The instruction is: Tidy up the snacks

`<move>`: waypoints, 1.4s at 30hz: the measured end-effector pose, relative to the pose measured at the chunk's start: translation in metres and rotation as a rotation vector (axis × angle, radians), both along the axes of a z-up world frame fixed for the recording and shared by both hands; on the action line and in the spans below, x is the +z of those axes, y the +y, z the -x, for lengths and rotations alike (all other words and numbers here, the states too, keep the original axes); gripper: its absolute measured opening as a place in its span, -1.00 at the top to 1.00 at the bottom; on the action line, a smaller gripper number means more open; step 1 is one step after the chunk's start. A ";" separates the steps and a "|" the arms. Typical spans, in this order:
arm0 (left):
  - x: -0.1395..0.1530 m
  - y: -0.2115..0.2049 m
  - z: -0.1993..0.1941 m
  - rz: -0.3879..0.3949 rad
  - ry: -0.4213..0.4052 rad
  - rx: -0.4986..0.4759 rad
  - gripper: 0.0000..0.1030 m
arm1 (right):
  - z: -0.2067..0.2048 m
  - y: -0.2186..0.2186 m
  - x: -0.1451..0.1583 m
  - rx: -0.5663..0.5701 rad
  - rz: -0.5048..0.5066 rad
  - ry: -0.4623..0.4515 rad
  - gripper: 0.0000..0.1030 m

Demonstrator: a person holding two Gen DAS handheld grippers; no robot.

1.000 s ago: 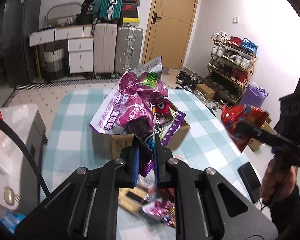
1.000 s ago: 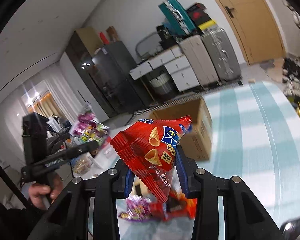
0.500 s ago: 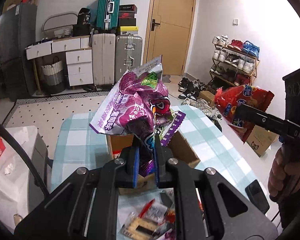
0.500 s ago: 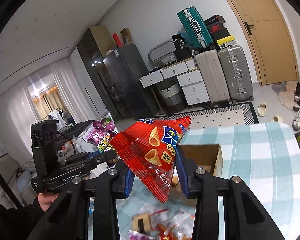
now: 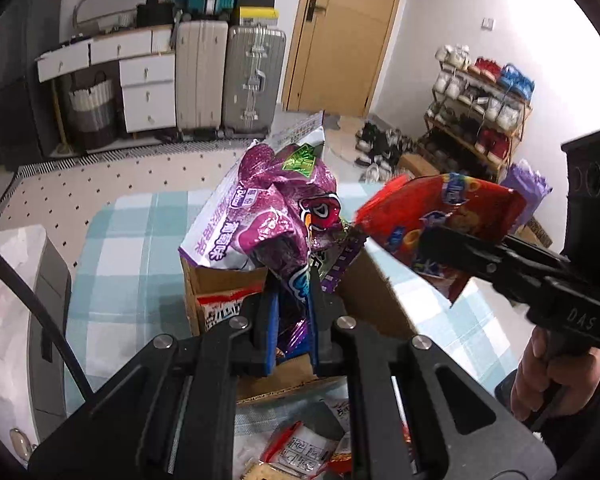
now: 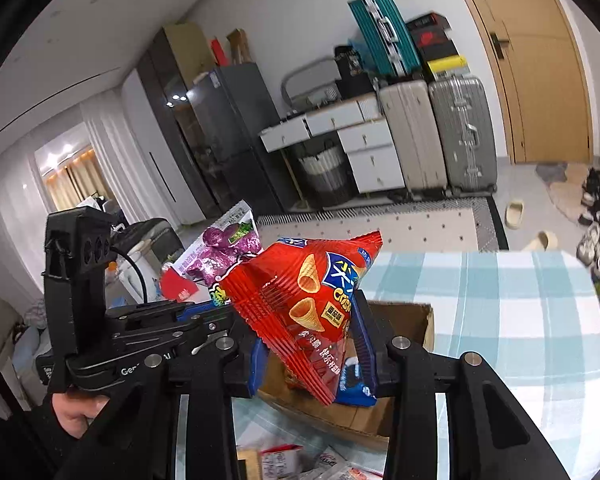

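Left tool: the left tool (image 5: 293,312) is clenched on the lower end of a purple snack bag (image 5: 268,220), so the bag stands up above the fingers and its body hangs free over the cardboard box (image 5: 220,292). I think it is held by the end so that it can drop straight in.
Cardboard box: it stands open on the table (image 5: 128,248), which has a blue and white check cloth. Some packets already lie inside it, among them a blue one (image 6: 354,384). It looks like the collecting place for the snacks.
Right tool: the right tool (image 6: 314,344) is grasping a red bag of cone crisps (image 6: 312,304) near its lower corner. The bag is tilted and is above the near edge of the box.
Loose snacks: several small packets (image 5: 300,452) lie on the table in front of the box, not yet sorted.
Judgement: both bags seem ready to be let go into the box. They are close together, so they may knock one another.
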State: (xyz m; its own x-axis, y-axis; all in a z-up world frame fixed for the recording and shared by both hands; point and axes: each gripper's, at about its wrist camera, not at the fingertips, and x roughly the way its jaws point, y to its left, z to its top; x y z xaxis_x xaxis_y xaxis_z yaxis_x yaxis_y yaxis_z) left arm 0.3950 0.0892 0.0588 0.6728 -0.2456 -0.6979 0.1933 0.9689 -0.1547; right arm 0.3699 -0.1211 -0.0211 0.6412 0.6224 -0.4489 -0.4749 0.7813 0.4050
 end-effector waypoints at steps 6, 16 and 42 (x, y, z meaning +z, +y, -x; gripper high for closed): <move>-0.045 -0.017 -0.022 -0.028 0.074 -0.017 0.82 | -0.027 0.008 -0.034 0.003 0.044 0.082 0.28; -0.098 -0.035 -0.057 -0.092 0.154 -0.041 0.82 | -0.044 0.012 -0.071 0.014 0.084 0.149 0.28; -0.125 -0.052 -0.053 -0.168 0.163 -0.035 0.82 | -0.043 0.021 -0.087 -0.013 0.157 0.143 -0.02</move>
